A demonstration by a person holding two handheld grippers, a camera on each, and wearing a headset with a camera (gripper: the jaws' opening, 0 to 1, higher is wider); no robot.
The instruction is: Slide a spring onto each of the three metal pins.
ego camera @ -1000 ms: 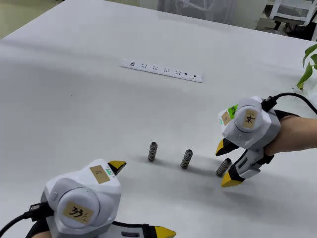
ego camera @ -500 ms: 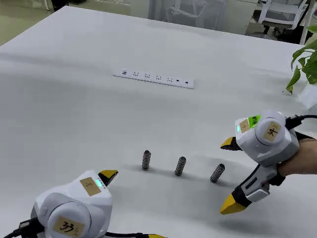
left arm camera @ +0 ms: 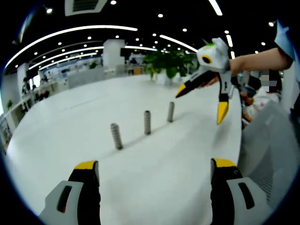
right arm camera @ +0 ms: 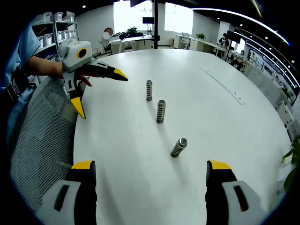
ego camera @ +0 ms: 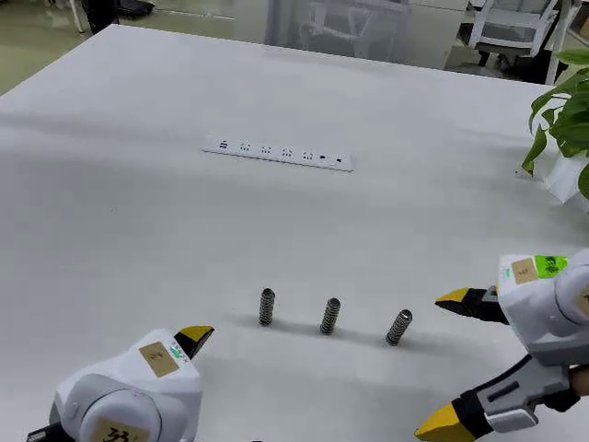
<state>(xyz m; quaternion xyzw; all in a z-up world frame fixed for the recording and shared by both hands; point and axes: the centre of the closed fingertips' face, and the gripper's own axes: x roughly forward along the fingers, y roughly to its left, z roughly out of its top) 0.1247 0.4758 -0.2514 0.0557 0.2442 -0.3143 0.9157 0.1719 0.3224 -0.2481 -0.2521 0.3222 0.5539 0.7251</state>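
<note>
Three springs (ego camera: 330, 316) stand in a row mid-worktop (ego camera: 138, 212), each seemingly sleeved on its pin (right arm camera: 182, 140), light, springy, tip-prone, best pinched gently at mid-coil; left tongs (left arm camera: 154, 164) and right tongs (right arm camera: 150, 164) gape empty, apart from them.

Open table (ego camera: 129, 221) around three spring-covered pins (ego camera: 329, 316)

Bright overhead lighting, soft shadows, sharp focus, fisheye-warped edges.
</note>
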